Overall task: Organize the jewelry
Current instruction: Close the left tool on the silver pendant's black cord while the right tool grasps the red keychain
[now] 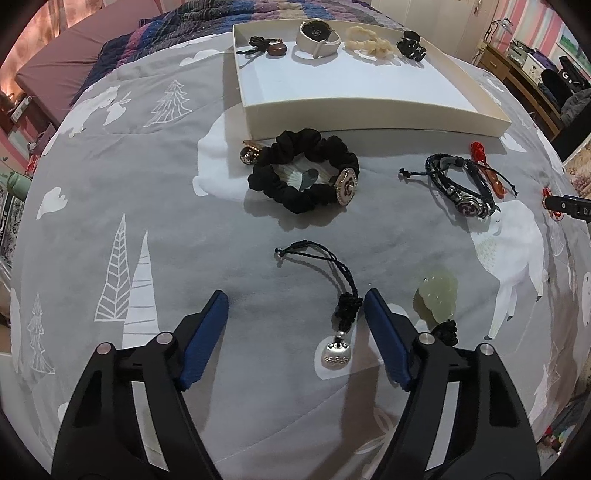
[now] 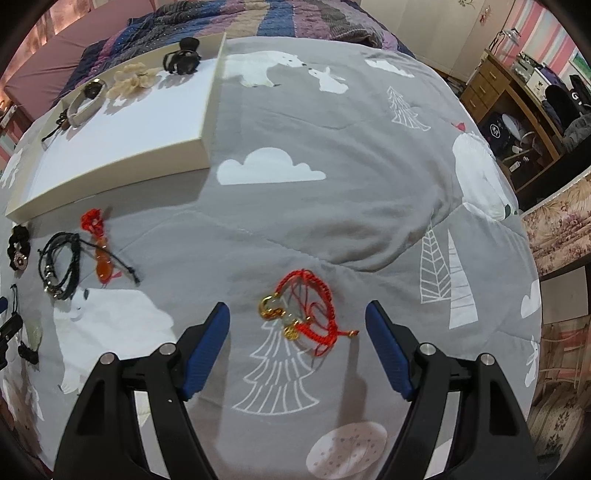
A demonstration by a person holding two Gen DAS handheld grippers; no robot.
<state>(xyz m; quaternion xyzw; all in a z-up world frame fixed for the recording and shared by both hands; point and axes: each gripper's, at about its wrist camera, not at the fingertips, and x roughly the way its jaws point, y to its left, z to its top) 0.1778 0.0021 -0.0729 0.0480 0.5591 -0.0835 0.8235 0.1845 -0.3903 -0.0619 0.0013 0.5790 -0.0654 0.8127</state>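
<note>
My left gripper [image 1: 295,301] is open and empty over the grey quilt; a black cord with a silver charm [image 1: 335,354] lies between its jaws. Beyond lie a black scrunchie [image 1: 295,173], a dark braided bracelet [image 1: 461,184], a pale green jade pendant [image 1: 437,299] and a red-orange charm [image 1: 487,170]. The white tray [image 1: 369,107] holds a watch [image 1: 317,37], a cream scrunchie [image 1: 369,42], a black clip [image 1: 410,45] and a brown charm [image 1: 275,48]. My right gripper [image 2: 297,310] is open and empty around a red cord bracelet with gold charms [image 2: 306,314].
A gold-and-black earring [image 1: 249,153] lies by the tray's front wall. The tray [image 2: 110,147] sits at upper left in the right wrist view. A striped blanket [image 2: 258,22] lies behind. A wooden desk [image 2: 509,96] stands right of the bed.
</note>
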